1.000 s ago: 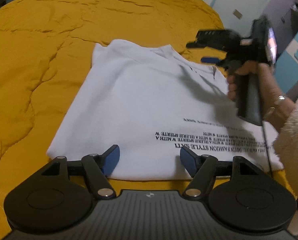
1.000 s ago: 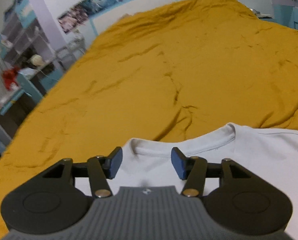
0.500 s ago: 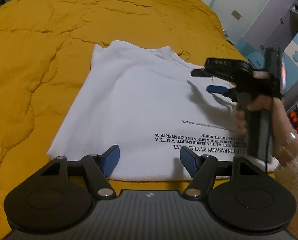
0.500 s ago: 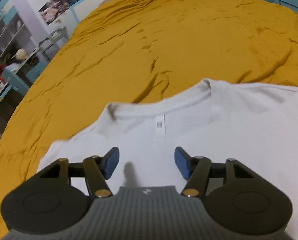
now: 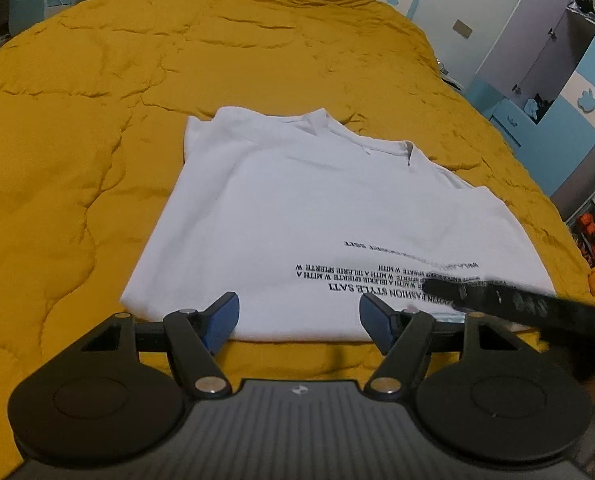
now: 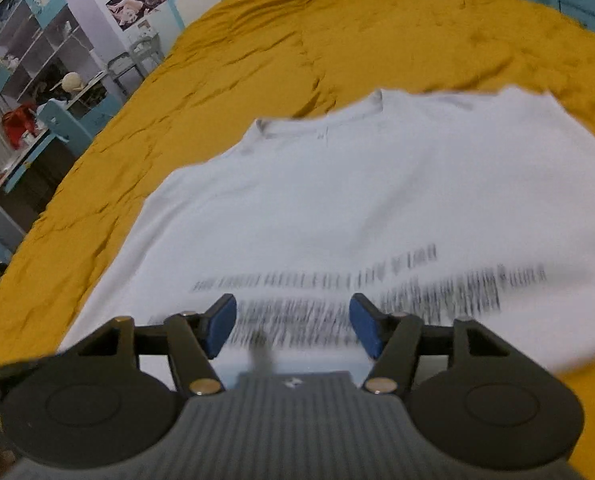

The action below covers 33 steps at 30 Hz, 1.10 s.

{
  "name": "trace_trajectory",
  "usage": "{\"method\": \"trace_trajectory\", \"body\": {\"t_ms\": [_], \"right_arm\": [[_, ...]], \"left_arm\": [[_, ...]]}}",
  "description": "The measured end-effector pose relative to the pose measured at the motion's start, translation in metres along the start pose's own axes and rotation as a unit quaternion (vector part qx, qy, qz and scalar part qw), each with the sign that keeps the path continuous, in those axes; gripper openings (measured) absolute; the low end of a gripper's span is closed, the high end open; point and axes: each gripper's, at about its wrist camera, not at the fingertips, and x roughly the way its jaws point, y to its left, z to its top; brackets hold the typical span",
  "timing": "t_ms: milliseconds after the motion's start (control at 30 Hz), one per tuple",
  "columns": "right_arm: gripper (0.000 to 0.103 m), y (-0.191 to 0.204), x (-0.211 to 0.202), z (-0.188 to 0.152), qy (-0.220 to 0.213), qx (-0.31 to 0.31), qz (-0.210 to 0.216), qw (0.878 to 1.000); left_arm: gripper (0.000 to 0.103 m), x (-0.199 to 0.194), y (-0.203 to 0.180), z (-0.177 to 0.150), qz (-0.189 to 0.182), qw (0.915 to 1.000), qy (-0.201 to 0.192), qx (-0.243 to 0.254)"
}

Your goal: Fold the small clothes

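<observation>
Shirt [image 5: 309,216] hem at near quilt [image 5: 77,168] edge; quilt bare around.

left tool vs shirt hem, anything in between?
Only a bare strip of the yellow quilt lies between the left tool and the near hem of the white T-shirt, as the left wrist view shows. No other garment lies there.
</observation>
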Motion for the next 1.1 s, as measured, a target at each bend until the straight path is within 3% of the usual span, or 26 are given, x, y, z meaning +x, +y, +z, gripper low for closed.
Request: {"method": "trace_trajectory", "body": {"t_ms": [133, 267, 400, 567, 667, 767, 967, 1033, 1100], "right_arm": [[0.063, -0.001, -0.021, -0.026, -0.01, -0.006, -0.001, 1.0], [0.064, 0.008, -0.039, -0.031, -0.011, -0.01, 0.016, 1.0], [0.064, 0.051, -0.047, -0.033, -0.023, -0.129, 0.029, 0.991], [0.064, 0.116, -0.028, -0.056, -0.041, -0.311, 0.012, 0.95], [0.063, 0.137, -0.01, -0.068, -0.025, -0.346, 0.015, 0.938], [0.063, 0.153, 0.004, -0.077, -0.029, -0.382, -0.006, 0.924], [0.063, 0.185, 0.024, -0.108, -0.04, -0.497, -0.043, 0.866], [0.063, 0.192, 0.031, -0.113, -0.051, -0.52, -0.053, 0.851], [0.063, 0.199, 0.037, -0.115, -0.052, -0.531, -0.055, 0.844]], "left_arm": [[0.081, -0.005, 0.003, -0.003, -0.001, 1.0, 0.005, -0.002], [0.08, -0.018, 0.009, 0.002, 0.008, 1.0, -0.002, 0.004], [0.079, -0.036, 0.028, 0.018, 0.011, 0.9996, -0.022, -0.011], [0.079, -0.045, 0.051, 0.039, 0.039, 0.9983, -0.04, -0.015], [0.08, -0.043, 0.059, 0.047, 0.069, 0.9962, -0.053, -0.005], [0.08, -0.031, 0.069, 0.055, 0.076, 0.9965, -0.036, 0.001], [0.08, -0.007, 0.089, 0.067, 0.085, 0.9959, -0.033, -0.002], [0.08, 0.0, 0.091, 0.07, 0.076, 0.9968, -0.024, 0.004], [0.08, 0.008, 0.094, 0.076, 0.064, 0.9978, -0.015, 0.008]]}}
